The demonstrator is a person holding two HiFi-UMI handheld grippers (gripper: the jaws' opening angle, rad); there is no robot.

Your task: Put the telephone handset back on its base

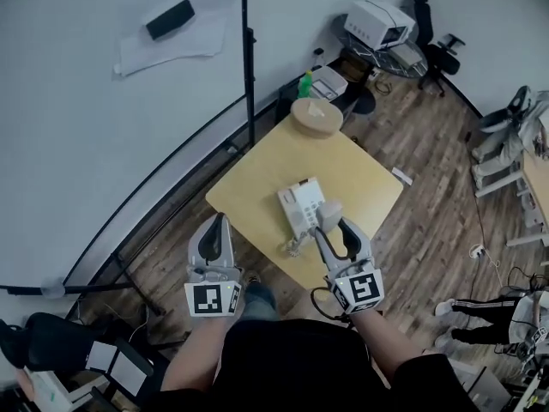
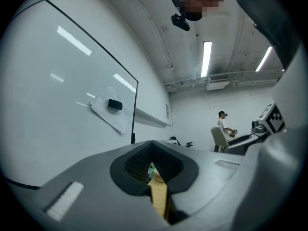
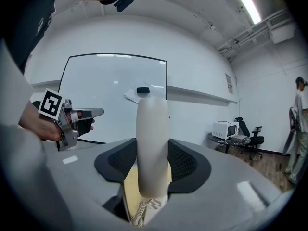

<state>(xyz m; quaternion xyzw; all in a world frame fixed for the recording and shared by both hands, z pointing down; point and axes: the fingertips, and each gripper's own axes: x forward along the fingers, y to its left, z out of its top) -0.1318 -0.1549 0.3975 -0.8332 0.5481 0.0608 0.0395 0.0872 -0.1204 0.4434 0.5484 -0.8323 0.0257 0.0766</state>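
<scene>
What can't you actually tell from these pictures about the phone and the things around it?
- Telephone base buttons: too small in the head view; the right gripper view shows only the handset in front.
- Coiled cord: cut off below the jaws in the right gripper view.
- Dark item on the whiteboard: too small to identify in any view.

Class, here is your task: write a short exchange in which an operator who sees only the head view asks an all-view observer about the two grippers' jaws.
Operator: Is the right gripper really gripping the handset?
Observer: Yes. The right gripper view shows both pads pressed against the handset's sides.
Operator: And the left gripper?
Observer: Its jaws are together, with nothing between them.
</scene>
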